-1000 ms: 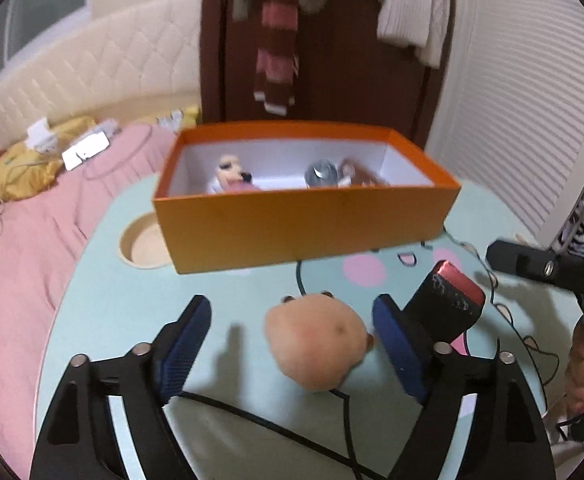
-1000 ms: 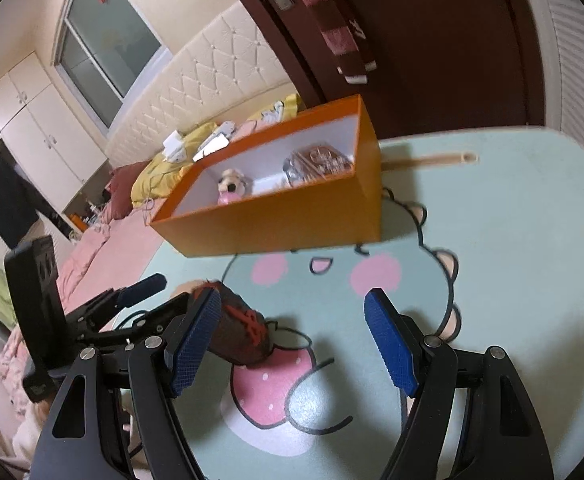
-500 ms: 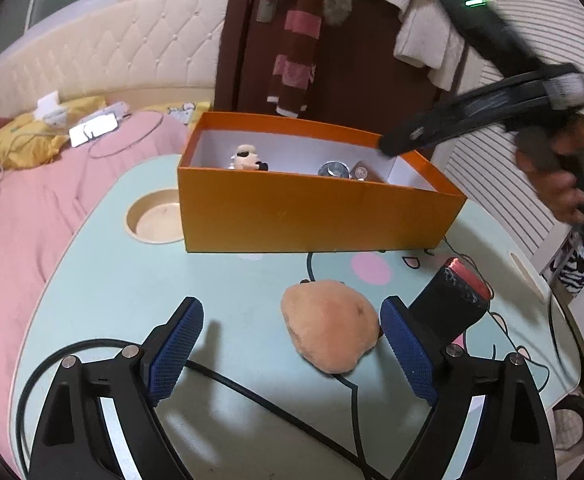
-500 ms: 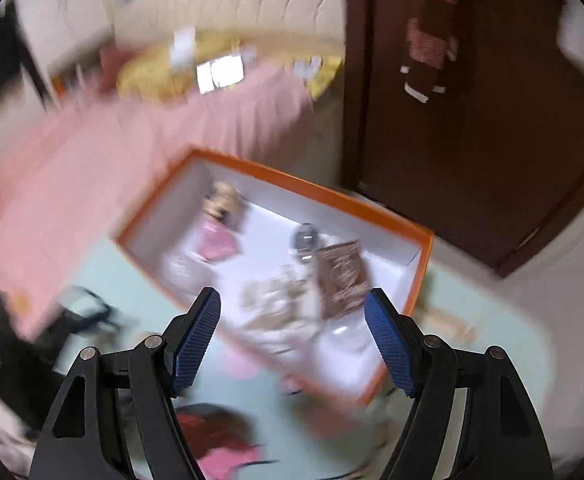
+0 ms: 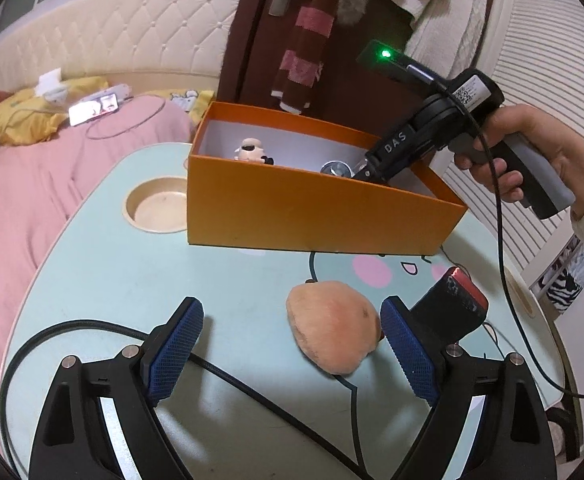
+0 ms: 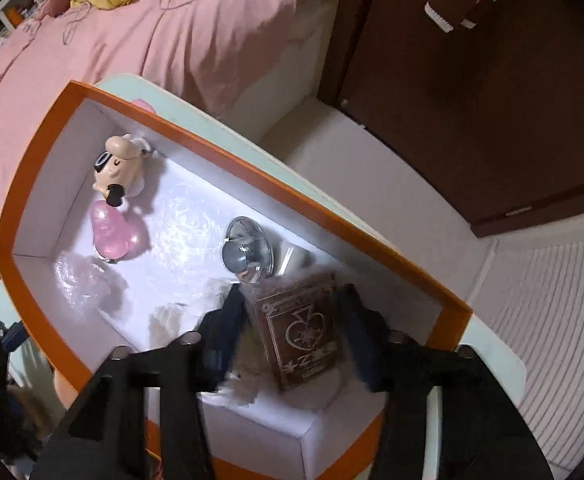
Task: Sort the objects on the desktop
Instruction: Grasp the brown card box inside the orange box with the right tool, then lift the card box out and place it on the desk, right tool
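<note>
Straddling the brown card box (image 6: 305, 332) inside the orange box (image 6: 252, 178), right gripper (image 6: 292, 336) fingers spread, left gripper (image 5: 292, 354) released.

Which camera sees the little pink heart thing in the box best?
The right wrist view: it looks down into the orange box, showing the pink heart whole. In the left wrist view, the box's front wall hides it.

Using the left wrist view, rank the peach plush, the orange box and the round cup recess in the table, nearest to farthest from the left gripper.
From the left gripper:
1. Peach plush, between the fingers, toward the right one.
2. Orange box, ahead at centre.
3. Cup recess, ahead and left, beside the box; too close to call against the box.
</note>
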`<state>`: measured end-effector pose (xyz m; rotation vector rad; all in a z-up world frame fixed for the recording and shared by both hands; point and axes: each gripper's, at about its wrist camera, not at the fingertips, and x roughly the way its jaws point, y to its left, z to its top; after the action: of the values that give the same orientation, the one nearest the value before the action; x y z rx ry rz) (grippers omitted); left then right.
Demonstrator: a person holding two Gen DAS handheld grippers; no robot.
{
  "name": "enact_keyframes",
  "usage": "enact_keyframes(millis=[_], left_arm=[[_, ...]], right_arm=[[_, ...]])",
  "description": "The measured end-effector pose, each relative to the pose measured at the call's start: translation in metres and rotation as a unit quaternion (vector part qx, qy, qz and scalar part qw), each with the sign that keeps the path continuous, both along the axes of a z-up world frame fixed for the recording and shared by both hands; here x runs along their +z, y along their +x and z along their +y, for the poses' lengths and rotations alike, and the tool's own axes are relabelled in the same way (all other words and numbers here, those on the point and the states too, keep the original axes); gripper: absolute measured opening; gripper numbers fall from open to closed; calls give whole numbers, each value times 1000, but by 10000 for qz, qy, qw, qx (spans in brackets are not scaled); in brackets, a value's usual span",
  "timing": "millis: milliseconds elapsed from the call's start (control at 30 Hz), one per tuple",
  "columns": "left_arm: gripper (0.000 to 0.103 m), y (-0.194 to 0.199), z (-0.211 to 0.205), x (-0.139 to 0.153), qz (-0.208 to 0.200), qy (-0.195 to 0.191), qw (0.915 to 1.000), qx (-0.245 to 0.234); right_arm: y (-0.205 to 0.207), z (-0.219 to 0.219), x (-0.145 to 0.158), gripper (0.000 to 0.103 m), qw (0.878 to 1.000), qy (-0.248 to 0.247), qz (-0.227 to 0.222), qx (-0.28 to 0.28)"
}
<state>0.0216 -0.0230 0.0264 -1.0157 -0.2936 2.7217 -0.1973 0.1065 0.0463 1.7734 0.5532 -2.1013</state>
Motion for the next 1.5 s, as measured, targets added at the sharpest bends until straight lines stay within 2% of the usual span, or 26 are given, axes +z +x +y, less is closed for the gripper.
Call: enact_keyframes(millis=[133, 300, 433, 567, 667, 833, 967, 1133, 1200, 1267, 1300, 1367, 1433, 1500], left_arm=[[90, -1, 0, 0, -26, 15, 10000, 10], [90, -3, -1, -1, -55, 13, 10000, 38], [90, -3, -3, -2, -84, 52, 9999, 90], [90, -4, -4, -3, -113, 96, 9998, 123], [90, -3, -3, -3, -93, 58, 9999, 111], [90, -4, -2, -4, -106, -12, 9999, 93], [90, -4, -6, -5, -114, 53, 9998, 163], [90, -4, -6, -5, -104, 61, 9998, 134], [90, -3, -6, -4, -43, 71, 9999, 113], [90, -6, -6, -1, -49, 66, 9999, 71], [90, -7, -5, 0, -72, 65, 9999, 54], [90, -8, -5, 7, -87, 115, 9999, 8], [90, -11, -6, 22, -64, 196, 9997, -100], [90, -20, -4, 46, 27, 193, 9995, -240]], right_arm=[[3, 5, 9, 44, 9993, -339, -9, -137], [31, 19, 44, 44, 9935, -1011, 441, -290], [75, 36, 87, 44, 9809, -1714, 863, -306], [129, 48, 101, 44, 9740, -1999, 1046, -217], [167, 47, 83, 44, 9770, -1804, 1100, -290], [194, 41, 23, 44, 9867, -1115, 1064, -513], [198, 46, 3, 44, 9832, -1120, 1246, -720], [200, 50, -5, 45, 9784, -1194, 1444, -875], [207, 54, -1, 46, 9714, -1429, 1653, -925], [216, 60, 4, 72, 9605, -1722, 1944, -996], [222, 65, 8, 76, 9505, -1900, 2198, -1106], [235, 76, 14, 77, 9280, -2259, 2654, -1313], [242, 86, 18, 77, 9097, -2643, 2853, -1454], [240, 92, 22, 77, 9017, -2794, 2927, -1522]])
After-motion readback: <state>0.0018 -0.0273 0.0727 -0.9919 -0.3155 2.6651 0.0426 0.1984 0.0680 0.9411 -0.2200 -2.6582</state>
